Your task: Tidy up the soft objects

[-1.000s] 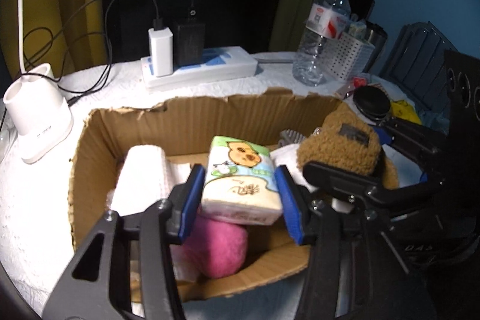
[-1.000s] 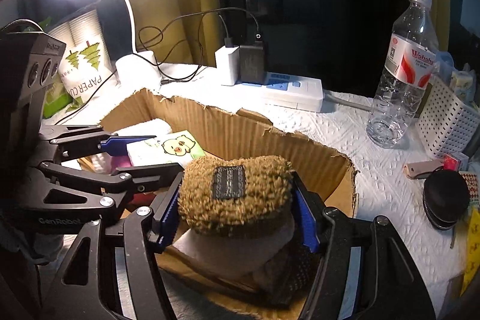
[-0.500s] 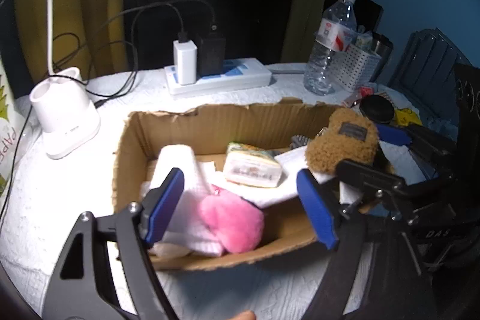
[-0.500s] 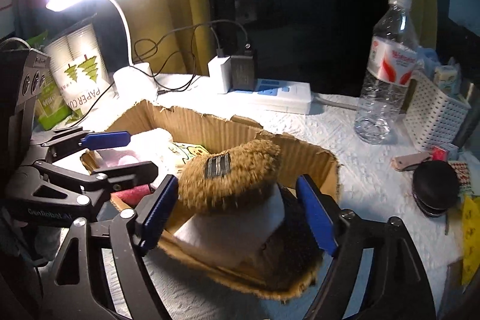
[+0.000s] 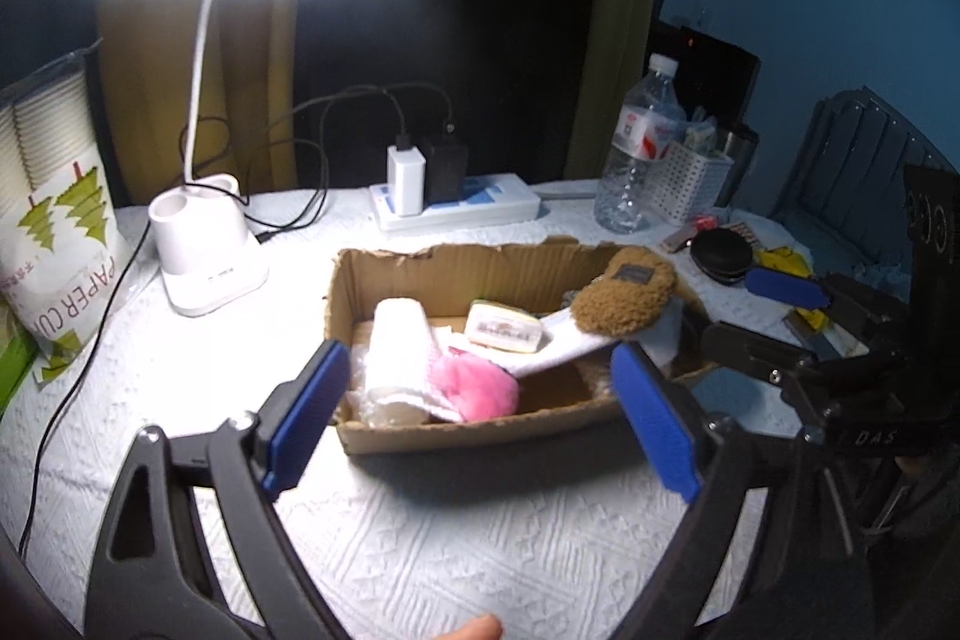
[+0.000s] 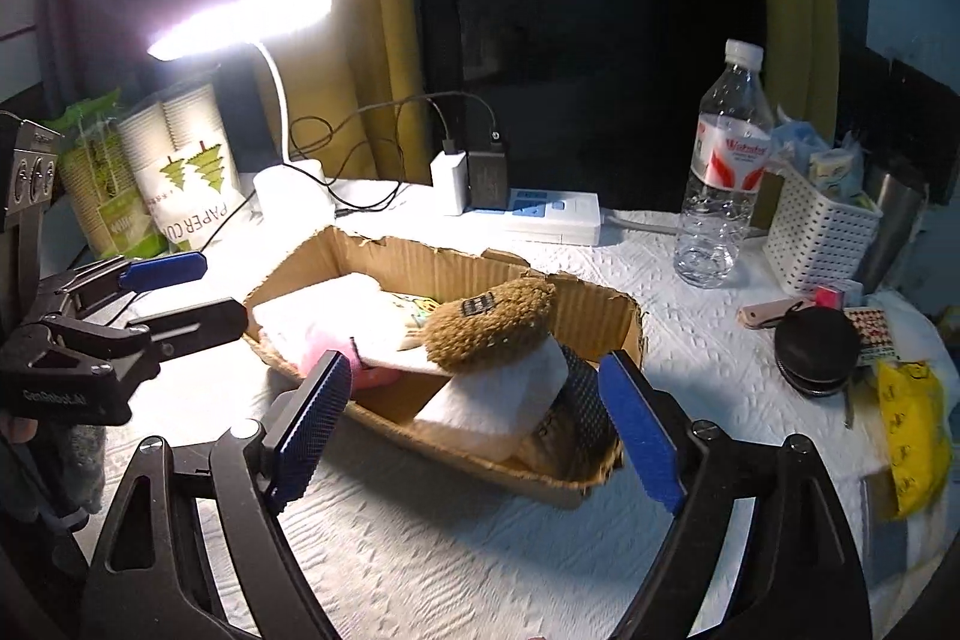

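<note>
A shallow cardboard box [image 5: 420, 268] [image 6: 600, 316] sits mid-table and holds the soft things. A brown fuzzy slipper [image 5: 624, 298] [image 6: 489, 325] rests on a white folded cloth [image 6: 504, 400] at the box's right end. A tissue pack [image 5: 504, 331], a rolled white towel [image 5: 396, 358] and a pink fluffy piece [image 5: 477, 388] lie inside. My left gripper [image 5: 480, 412] is open and empty, in front of the box. My right gripper [image 6: 474, 424] is open and empty, in front of the box's right end.
A lit desk lamp [image 5: 207, 244] stands at the back left beside a paper cup pack [image 5: 54, 244]. A power strip with chargers [image 5: 450, 208], a water bottle [image 6: 723, 184], a white basket [image 6: 816, 238], a black round case [image 6: 816, 349] and a yellow bag [image 6: 915, 430] lie around.
Both grippers let go, the left of the tissue pack and the right of the brown slipper, opened wide and pulled back and up from the box. The items stay in the box.
</note>
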Demonstrator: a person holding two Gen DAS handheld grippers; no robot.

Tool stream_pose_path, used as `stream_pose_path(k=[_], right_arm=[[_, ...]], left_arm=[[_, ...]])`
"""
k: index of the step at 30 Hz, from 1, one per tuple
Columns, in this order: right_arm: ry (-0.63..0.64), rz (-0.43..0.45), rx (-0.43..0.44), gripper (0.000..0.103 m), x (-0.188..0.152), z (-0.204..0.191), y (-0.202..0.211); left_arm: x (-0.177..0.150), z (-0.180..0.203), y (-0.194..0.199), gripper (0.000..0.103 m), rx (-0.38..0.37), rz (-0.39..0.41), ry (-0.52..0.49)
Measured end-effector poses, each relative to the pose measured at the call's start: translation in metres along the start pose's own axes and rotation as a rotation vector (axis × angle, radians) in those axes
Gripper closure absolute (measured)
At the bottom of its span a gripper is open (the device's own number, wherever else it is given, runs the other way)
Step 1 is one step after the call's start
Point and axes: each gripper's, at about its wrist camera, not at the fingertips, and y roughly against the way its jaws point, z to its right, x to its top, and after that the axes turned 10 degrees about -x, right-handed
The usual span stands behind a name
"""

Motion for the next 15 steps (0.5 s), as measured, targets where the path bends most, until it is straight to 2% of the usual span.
stream_pose_path(k=[15], right_arm=[[0.006, 0.030, -0.042, 0.016, -0.034, -0.014, 0.062]], left_arm=[[-0.039, 0.019, 0.058, 0.006, -0.015, 0.057, 0.025]])
